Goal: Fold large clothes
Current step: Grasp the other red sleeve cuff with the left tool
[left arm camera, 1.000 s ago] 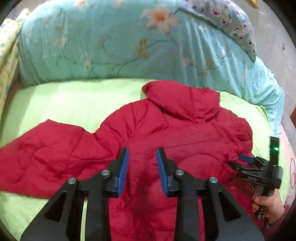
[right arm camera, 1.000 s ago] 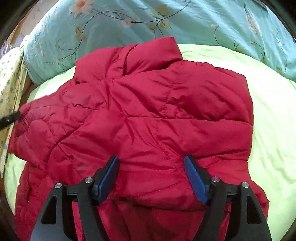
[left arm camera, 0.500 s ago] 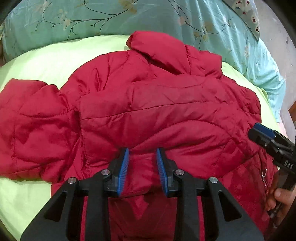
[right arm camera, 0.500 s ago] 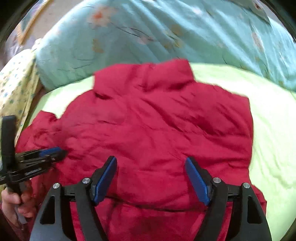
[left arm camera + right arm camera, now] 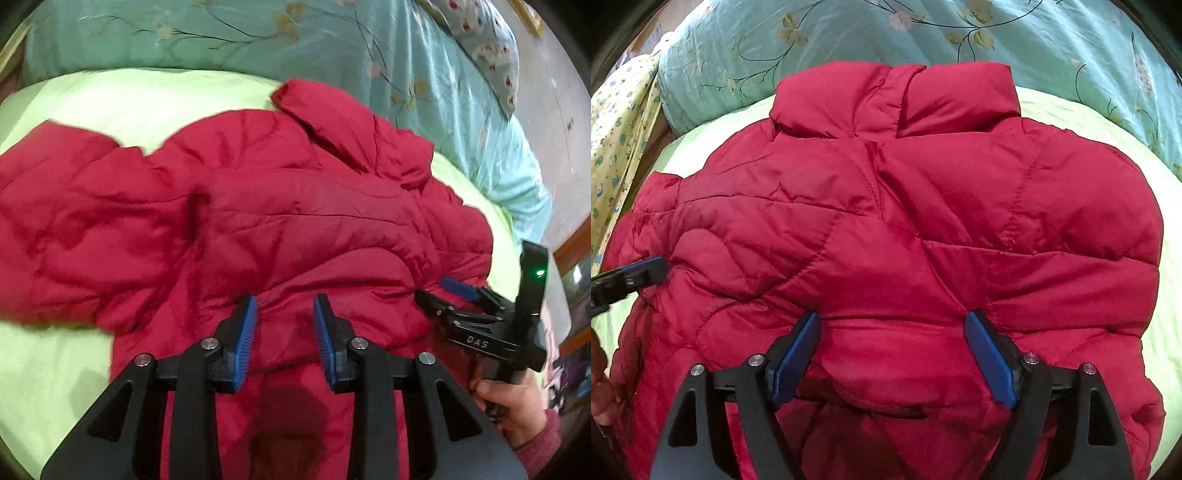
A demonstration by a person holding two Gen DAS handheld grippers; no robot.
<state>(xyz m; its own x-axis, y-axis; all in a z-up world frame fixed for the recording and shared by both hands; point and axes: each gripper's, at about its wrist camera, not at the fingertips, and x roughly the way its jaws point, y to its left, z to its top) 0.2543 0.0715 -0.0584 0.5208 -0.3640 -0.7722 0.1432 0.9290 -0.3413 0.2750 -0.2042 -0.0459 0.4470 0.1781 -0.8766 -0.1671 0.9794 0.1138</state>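
A red quilted puffer jacket [image 5: 280, 221] lies on the light green bed sheet [image 5: 122, 99], collar toward the pillows, one sleeve folded across its body. It also fills the right wrist view [image 5: 905, 229]. My left gripper [image 5: 284, 306] hovers over the jacket's lower middle, jaws partly open and empty. My right gripper [image 5: 892, 325] is wide open over the jacket's lower part, holding nothing. The right gripper also shows at the jacket's right edge in the left wrist view [image 5: 458, 291]. The left gripper's blue tip shows at the left in the right wrist view [image 5: 642, 271].
A teal floral quilt [image 5: 849, 33] is bunched along the head of the bed. A yellow patterned cloth [image 5: 617, 122] hangs at the left. A wooden edge [image 5: 572, 243] and floor lie past the bed's right side.
Both grippers have shifted over the jacket. The right sleeve was folded across the body earlier in this span. The left sleeve still lies spread out to the left.
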